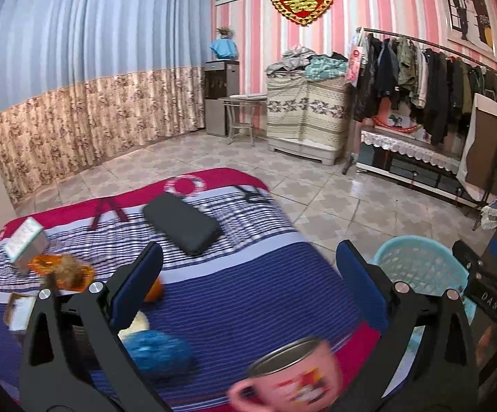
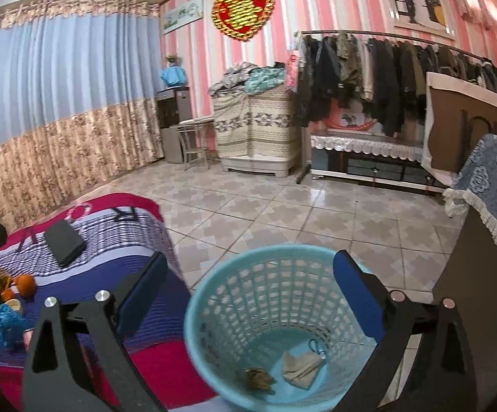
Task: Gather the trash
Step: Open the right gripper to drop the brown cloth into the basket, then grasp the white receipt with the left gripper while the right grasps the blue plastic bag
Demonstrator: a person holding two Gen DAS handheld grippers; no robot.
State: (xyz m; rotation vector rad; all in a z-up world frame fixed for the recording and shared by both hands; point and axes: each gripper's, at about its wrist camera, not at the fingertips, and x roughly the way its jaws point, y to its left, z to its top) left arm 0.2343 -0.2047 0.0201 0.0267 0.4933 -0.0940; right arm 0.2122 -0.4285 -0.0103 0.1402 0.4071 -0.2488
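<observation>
We are in a bedroom with pink striped wallpaper, a blue and floral curtain and a tiled floor, looking over a bed spread with a blue, white and red striped blanket (image 1: 248, 295). Beside the bed's edge stands the light blue waste basket (image 2: 214, 295), our landmark. In its bottom we see a crumpled beige scrap (image 2: 300, 365) and, just beside it, a brownish shrivelled bit (image 2: 258, 376); a small dark loop lies near the scrap, too small to identify.

Directly over the basket's mouth hangs the right gripper (image 2: 248, 295), its blue-padded fingers spread wide with nothing between them. The left gripper (image 1: 248, 285) hangs over the blanket, on the bed side of the basket, its fingers also spread wide and empty.

Further from the basket, across the blanket, we find a fuzzy blue ball (image 1: 159, 353), an orange fruit (image 1: 154, 292) partly hidden by the left gripper's finger, an orange wrapper with something brown (image 1: 63, 271) on it, and a small tilted box (image 1: 25, 242). A black flat case (image 1: 181, 223) lies towards the far end of the bed. A pink mug (image 1: 293, 381) with a metal rim sits blurred at the near edge of the left wrist view.

Well beyond the basket stands a rack of dark clothes (image 2: 403, 79) against the wall.
</observation>
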